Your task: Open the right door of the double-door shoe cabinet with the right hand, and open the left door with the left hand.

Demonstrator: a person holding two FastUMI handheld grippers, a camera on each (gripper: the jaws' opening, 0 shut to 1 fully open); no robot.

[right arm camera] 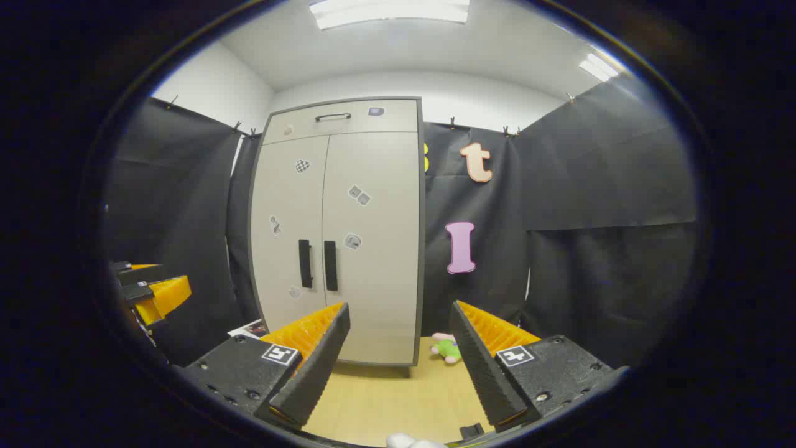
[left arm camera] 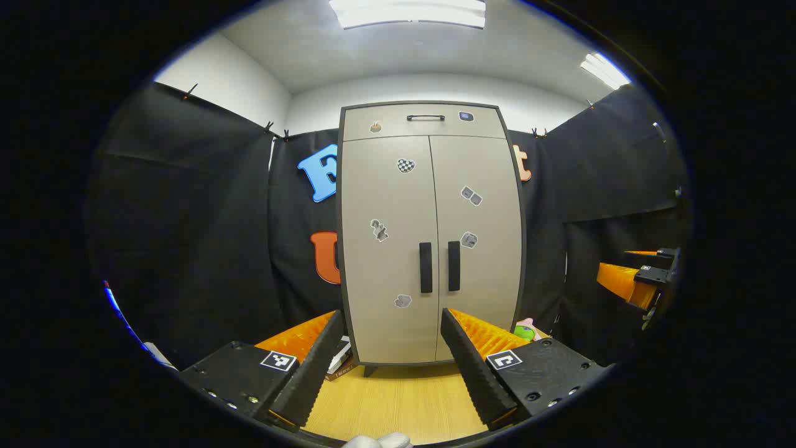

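Two flat beige doors, both closed, front the tall dark-framed shoe cabinet, which stands upright on the pale wooden floor at the far side of the booth. In the left gripper view the left door and the right door meet at a thin centre seam, and each carries a black vertical bar handle beside that seam: the left door handle and the right door handle. Small stickers dot both doors, and a shallow drawer with a dark curved pull sits above them.

The left gripper hangs well short of the cabinet, its black ribbed fingers with orange backs spread wide apart with nothing between them. The right gripper is likewise spread and empty, held near the floor and aimed at the cabinet's right edge; in the right gripper view the cabinet stands to the left of centre.

A small green and pink soft toy lies on the floor just beside the cabinet's right foot, and flat printed items lie by its left foot.
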